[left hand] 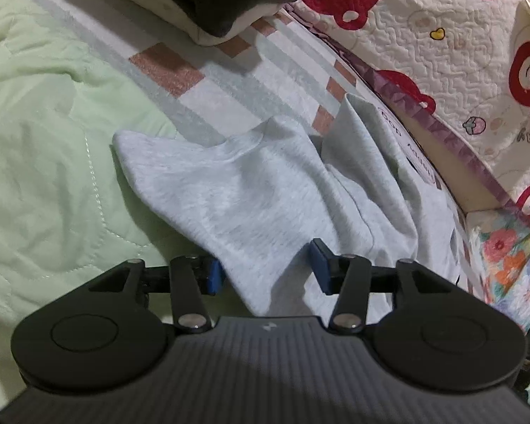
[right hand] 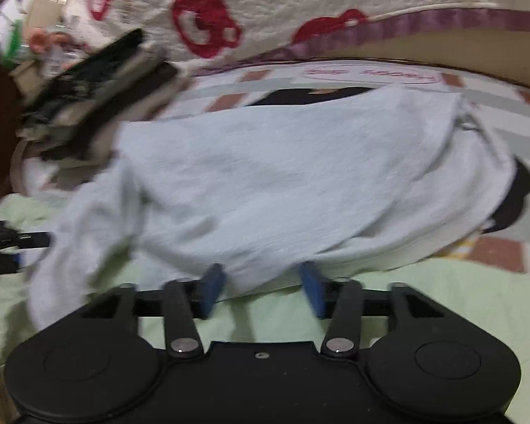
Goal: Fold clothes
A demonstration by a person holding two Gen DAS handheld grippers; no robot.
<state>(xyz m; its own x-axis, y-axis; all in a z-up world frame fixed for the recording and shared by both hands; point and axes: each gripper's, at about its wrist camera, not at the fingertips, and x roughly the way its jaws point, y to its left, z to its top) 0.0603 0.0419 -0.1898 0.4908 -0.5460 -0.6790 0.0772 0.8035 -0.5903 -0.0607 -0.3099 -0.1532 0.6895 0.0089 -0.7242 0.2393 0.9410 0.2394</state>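
Note:
A light grey garment point(left hand: 265, 190) lies rumpled on the bed, one fold rising toward me. My left gripper point(left hand: 266, 272) stands over its near end. The blue pads point(left hand: 213, 277) are apart, and the fold runs between them without being pinched. In the right wrist view, which is blurred, the same grey garment point(right hand: 282, 176) spreads wide over something black point(right hand: 512, 194). My right gripper point(right hand: 261, 288) is open at its near hem. The hem lies just between the fingertips point(right hand: 312, 288), which do not press on it. The left gripper point(right hand: 0, 243) shows at the far left edge.
A pale green quilt point(left hand: 35, 176) covers the near side of the bed, and a striped sheet point(left hand: 194, 81) with pink squares lies beyond. A stack of folded clothes point(left hand: 212, 3) sits at the back. A white quilt with red bears point(left hand: 441, 35) rises along the far side.

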